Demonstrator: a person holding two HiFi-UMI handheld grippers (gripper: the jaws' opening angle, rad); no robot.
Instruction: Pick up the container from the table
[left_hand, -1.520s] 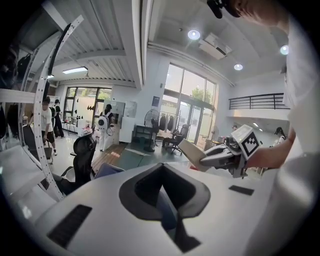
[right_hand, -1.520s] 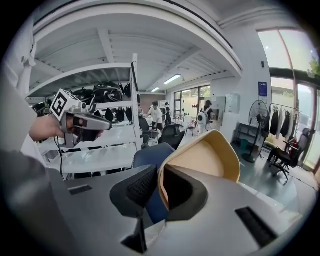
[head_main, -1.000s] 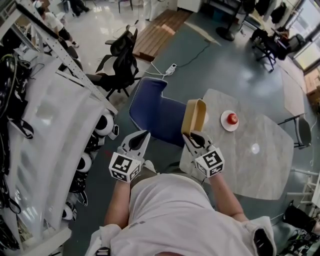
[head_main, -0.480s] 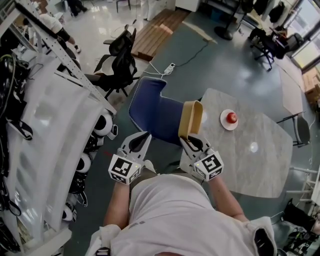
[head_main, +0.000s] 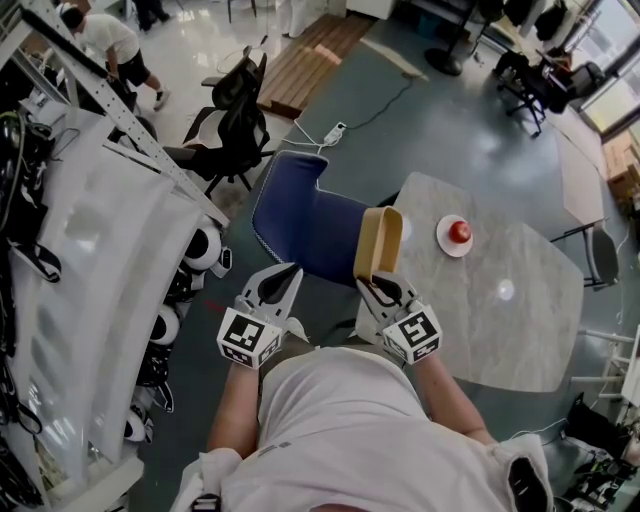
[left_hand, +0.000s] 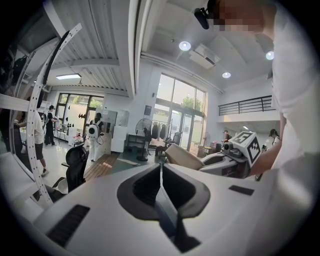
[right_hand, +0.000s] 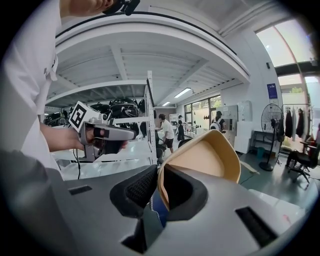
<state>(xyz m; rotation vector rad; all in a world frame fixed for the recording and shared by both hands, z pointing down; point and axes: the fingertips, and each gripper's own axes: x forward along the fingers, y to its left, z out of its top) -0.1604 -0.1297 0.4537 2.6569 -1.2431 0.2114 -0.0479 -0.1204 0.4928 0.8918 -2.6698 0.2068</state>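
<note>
Hanging clear of the surface (head_main: 500, 330), the tan container (head_main: 378, 242) has barely shifted over the last second. The right tongs (head_main: 371, 282) stay clamped on its rim, so the pickup looks done. Its inside shows bare. At its 3 o'clock a white dish (head_main: 444, 244) holds a red object (head_main: 460, 231). The left tongs (head_main: 286, 272) are pressed together, empty.

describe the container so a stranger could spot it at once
Find the pale table right of the blue chair. At its left edge the right gripper clamps the container by its rim. It is tan, oblong and tipped on edge in the air, unlike the white plate lying on the table.
</note>
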